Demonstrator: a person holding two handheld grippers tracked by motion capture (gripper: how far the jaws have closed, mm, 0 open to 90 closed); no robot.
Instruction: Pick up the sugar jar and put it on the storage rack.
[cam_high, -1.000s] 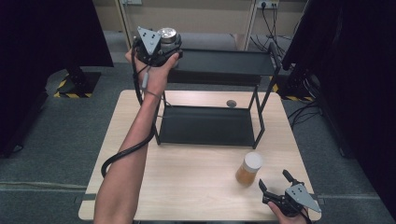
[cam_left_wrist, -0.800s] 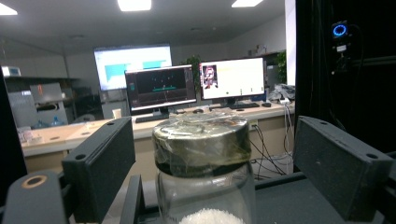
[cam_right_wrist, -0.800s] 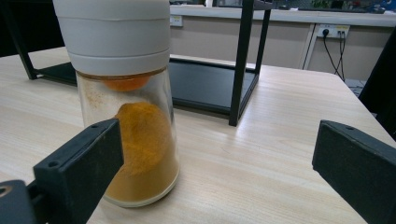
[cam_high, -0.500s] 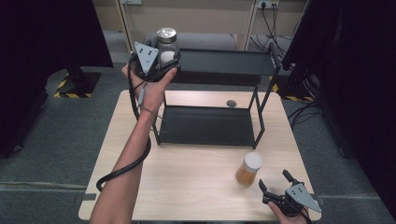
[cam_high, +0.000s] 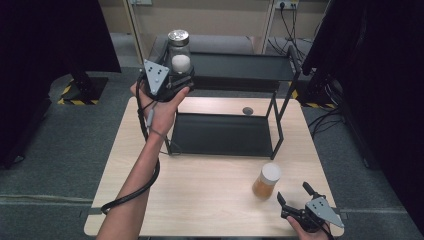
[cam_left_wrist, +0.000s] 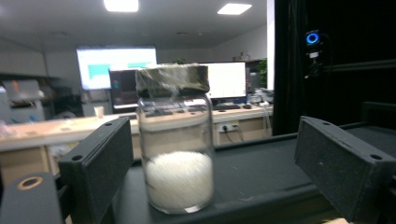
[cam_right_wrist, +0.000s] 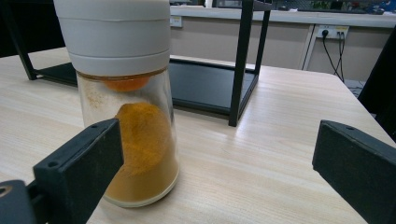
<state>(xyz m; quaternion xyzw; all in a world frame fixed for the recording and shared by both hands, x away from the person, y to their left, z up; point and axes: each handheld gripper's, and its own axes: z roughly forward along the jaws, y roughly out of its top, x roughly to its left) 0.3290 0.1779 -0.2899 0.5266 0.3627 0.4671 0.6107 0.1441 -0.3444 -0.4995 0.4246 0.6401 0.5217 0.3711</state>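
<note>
A glass jar (cam_high: 178, 52) with a silver lid and white grains stands upright at the left end of the black rack's top shelf (cam_high: 240, 70). My left gripper (cam_high: 179, 71) is open around its lower part; its jaws have just been opening, and the jar (cam_left_wrist: 176, 158) stands between them, with neither pad pressing on it. Down on the table, a jar of orange powder (cam_high: 266, 181) with a white cap stands upright. My right gripper (cam_high: 292, 192) is open just in front of it. In the right gripper view that jar (cam_right_wrist: 128, 116) stands by the left pad (cam_right_wrist: 88, 163).
The rack has a lower shelf (cam_high: 225, 135) resting on the wooden table (cam_high: 200, 195). A small dark round thing (cam_high: 247, 110) lies on the table behind the rack. The left gripper's cable (cam_high: 135, 190) loops down past the table's left front. Dark curtains flank both sides.
My left hand has drawn back towards the near left and down. The white-grain jar now stands on the top shelf with the jaws wider around it. The right gripper has kept still.
</note>
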